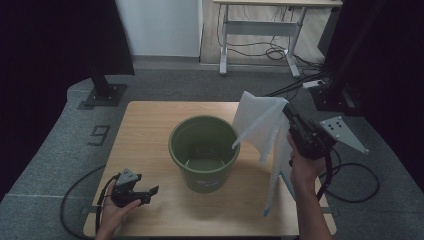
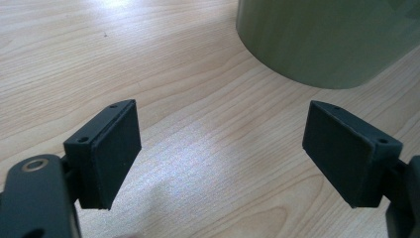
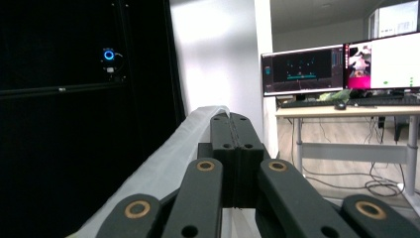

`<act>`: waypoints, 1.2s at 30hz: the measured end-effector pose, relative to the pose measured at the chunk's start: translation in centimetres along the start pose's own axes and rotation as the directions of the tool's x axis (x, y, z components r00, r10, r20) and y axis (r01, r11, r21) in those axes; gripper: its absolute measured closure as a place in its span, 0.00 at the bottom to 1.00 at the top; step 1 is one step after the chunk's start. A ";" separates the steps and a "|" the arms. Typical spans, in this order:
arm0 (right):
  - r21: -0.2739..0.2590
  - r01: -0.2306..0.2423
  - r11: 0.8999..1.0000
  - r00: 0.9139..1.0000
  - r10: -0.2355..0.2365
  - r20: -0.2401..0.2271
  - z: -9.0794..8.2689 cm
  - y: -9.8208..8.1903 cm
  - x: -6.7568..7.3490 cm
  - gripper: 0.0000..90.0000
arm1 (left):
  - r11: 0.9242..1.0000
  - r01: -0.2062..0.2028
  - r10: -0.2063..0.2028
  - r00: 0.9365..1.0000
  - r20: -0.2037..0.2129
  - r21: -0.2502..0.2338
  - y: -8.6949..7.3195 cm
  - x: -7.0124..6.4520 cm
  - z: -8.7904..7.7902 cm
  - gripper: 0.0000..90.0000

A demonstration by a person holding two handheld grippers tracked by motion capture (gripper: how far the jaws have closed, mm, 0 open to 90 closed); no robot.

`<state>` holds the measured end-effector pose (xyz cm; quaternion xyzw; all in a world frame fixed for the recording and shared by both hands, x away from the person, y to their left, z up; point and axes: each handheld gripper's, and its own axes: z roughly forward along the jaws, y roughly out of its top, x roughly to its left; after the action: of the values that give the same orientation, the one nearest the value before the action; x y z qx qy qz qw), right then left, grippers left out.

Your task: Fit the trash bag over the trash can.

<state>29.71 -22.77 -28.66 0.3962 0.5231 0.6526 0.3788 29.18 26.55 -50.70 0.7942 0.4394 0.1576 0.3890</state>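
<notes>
The right tongs (image 1: 289,114), clamped on a white plastic bag (image 1: 260,130), hold it hanging lengthwise just right of the green bucket (image 1: 203,150); the left tongs (image 1: 150,192) rest wide and empty on the desk (image 1: 150,130)

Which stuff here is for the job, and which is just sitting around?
For the job:
white plastic bag, pinched in the right gripper
green bucket
left gripper, open, resting on the table

Just around:
far desk
floor cables
monitors

High view looks down on the table (image 1: 150,120); gripper views sit close, perhaps sharing little.
</notes>
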 end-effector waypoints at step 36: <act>0.031 0.022 0.999 0.994 -0.018 -0.107 3.3 -1.5 5.2 0.99 | 1.000 -0.007 0.007 1.000 0.004 0.015 0.0 0.0 0.2 0.17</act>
<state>30.78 -16.57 -29.03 0.3616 0.5570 0.6604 0.3505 29.23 26.47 -50.83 0.7989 0.4370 0.1539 0.3835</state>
